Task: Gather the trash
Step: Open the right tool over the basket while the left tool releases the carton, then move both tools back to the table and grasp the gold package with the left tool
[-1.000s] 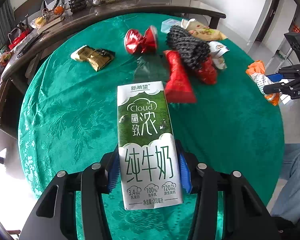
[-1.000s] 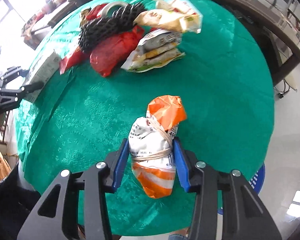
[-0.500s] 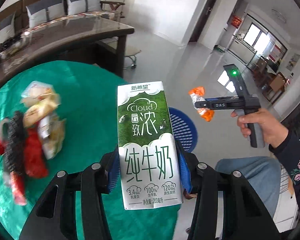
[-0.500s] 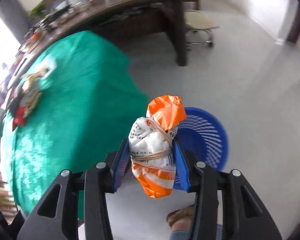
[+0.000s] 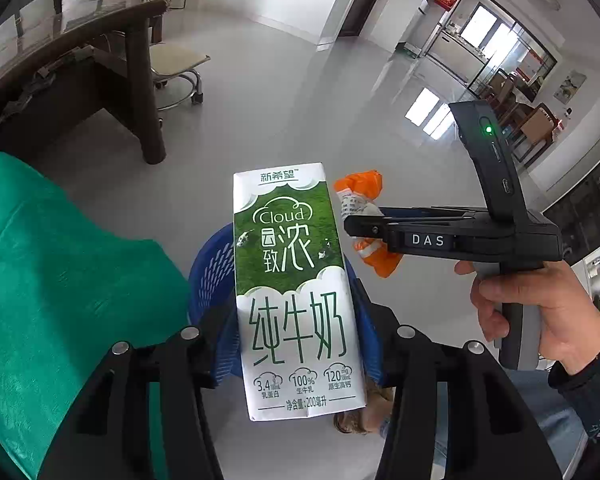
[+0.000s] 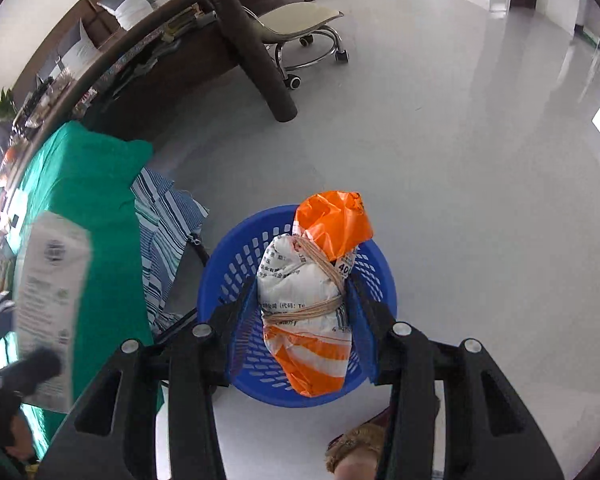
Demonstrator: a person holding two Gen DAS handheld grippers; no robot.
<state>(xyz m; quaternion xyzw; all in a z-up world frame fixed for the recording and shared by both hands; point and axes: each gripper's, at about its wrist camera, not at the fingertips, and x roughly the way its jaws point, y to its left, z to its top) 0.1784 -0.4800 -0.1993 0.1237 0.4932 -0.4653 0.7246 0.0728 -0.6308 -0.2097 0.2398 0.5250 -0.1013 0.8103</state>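
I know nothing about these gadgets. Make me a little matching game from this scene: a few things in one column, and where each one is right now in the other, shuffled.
Things:
1. milk carton
2. orange and white bag
3. blue basket
4. green tablecloth

Places:
A. on the floor beside the table
B. clamped in the right tongs
C. draped over the table edge
D. clamped in the left tongs

Pairs: 1-D, 2-B, 3-A, 4-C
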